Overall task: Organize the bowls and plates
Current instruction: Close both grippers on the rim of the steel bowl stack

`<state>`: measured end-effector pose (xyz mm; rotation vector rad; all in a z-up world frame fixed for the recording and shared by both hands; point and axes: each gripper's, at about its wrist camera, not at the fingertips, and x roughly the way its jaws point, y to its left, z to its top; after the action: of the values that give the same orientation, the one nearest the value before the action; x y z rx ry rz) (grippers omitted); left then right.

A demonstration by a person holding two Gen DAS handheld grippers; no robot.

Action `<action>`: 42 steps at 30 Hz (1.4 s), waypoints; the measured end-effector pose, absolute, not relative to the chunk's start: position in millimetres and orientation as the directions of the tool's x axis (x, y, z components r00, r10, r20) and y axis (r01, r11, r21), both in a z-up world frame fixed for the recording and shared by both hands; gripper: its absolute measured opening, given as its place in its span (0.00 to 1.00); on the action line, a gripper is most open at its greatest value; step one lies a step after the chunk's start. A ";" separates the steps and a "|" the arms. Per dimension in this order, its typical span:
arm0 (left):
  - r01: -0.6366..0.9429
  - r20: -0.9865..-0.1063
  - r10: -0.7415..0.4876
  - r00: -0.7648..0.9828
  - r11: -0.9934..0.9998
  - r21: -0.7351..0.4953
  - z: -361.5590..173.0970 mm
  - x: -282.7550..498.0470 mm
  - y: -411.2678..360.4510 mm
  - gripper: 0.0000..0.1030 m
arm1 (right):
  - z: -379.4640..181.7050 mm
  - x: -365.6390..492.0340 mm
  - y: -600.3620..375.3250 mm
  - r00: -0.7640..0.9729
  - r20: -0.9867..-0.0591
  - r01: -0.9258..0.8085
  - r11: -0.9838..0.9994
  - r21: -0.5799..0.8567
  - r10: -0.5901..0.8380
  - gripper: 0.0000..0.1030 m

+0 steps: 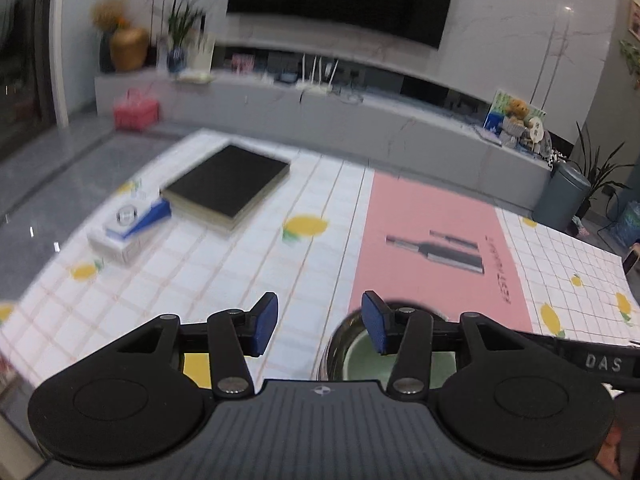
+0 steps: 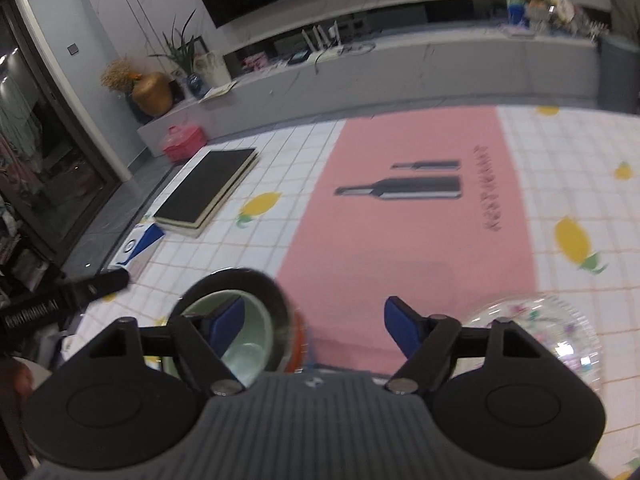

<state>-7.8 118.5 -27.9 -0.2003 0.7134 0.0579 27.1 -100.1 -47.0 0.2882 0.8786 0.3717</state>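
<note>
A: Where is this?
B: A living room, with a lemon-print tablecloth (image 1: pixel 224 264) and a pink mat (image 1: pixel 432 240) mid-frame.
A: The bowls?
B: A green bowl (image 1: pixel 360 360) nested in a metal bowl (image 2: pixel 276 300), bottom centre of the left view. A patterned glass plate (image 2: pixel 560 328) lies lower right of the right view.
A: Grippers?
B: Left gripper (image 1: pixel 320 322) and right gripper (image 2: pixel 314 322) both spread wide, holding nothing.
</note>
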 end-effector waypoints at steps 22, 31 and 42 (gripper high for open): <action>-0.224 -0.776 -0.333 0.535 0.830 -0.510 -115.9 22.7 148.4 0.66 | -121.0 58.8 -74.7 0.300 -0.809 0.046 0.839 0.541 0.505 0.62; -0.251 -0.802 -0.334 0.496 0.829 -0.501 -130.5 29.5 143.4 0.60 | -133.2 63.8 -80.7 0.272 -0.770 0.094 0.780 0.618 0.577 0.47; -0.265 -0.804 -0.332 0.493 0.823 -0.502 -128.5 29.9 143.1 0.58 | -134.0 64.9 -81.7 0.271 -0.765 0.102 0.773 0.626 0.584 0.45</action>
<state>29.9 143.1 -128.5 -0.6338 1.0742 -0.0441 64.9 -81.7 -134.0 0.6470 1.2749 0.3569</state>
